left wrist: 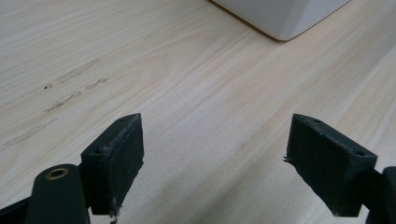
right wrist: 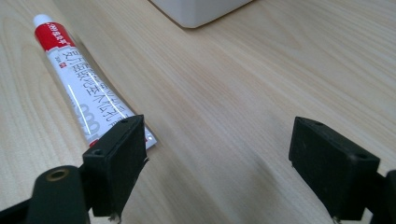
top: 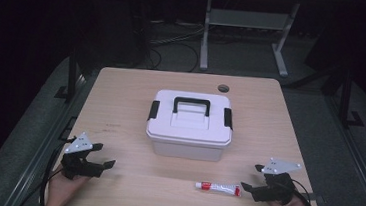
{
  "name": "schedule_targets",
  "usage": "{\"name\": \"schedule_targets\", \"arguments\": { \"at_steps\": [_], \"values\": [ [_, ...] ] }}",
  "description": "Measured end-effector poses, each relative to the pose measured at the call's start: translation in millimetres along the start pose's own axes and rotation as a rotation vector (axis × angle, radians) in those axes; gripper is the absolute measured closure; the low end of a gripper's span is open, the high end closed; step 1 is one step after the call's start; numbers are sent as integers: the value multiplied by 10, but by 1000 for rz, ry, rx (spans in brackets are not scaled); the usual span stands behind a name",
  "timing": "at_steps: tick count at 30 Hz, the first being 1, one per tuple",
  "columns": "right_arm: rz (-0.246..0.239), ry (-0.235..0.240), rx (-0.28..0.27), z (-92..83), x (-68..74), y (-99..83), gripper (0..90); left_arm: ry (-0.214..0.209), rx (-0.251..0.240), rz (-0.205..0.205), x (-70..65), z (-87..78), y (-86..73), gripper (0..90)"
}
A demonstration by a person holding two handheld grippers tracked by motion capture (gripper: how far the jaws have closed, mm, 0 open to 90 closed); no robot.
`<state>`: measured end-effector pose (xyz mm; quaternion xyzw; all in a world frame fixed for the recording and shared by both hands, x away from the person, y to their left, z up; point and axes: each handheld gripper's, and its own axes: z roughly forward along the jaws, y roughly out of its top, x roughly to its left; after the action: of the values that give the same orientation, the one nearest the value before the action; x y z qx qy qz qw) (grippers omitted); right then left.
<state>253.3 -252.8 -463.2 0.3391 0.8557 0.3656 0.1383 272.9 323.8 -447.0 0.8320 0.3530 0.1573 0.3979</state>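
Near edge, left: my left gripper (top: 97, 156), jaws spread wide, nothing between them, resting on bare table (top: 131, 93).

Near edge, right: my right gripper (top: 255, 180), jaws likewise wide apart and empty, pointing toward the tube.

Just beside the right gripper: one tube (top: 218, 188), white with a red band, lying flat, cap end away from the gripper. In the right gripper view one jaw sits at its tail end; I cannot tell if it touches.

Centre of table: white box (top: 189, 126), black handle, both side latches down, lid on.

Progress, as I judge it: nothing started; tube not yet picked up, box still closed.
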Motion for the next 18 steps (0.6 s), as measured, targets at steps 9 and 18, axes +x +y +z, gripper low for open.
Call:
{"name": "schedule_targets", "arguments": {
  "at_steps": [9,18],
  "values": [
    [-3,8,9,37,1,18,185,-35,33,27,2,36,65,204],
    [-11,17,14,45,5,19,185,-104,100,94,15,22,208,203]
  ]
}}
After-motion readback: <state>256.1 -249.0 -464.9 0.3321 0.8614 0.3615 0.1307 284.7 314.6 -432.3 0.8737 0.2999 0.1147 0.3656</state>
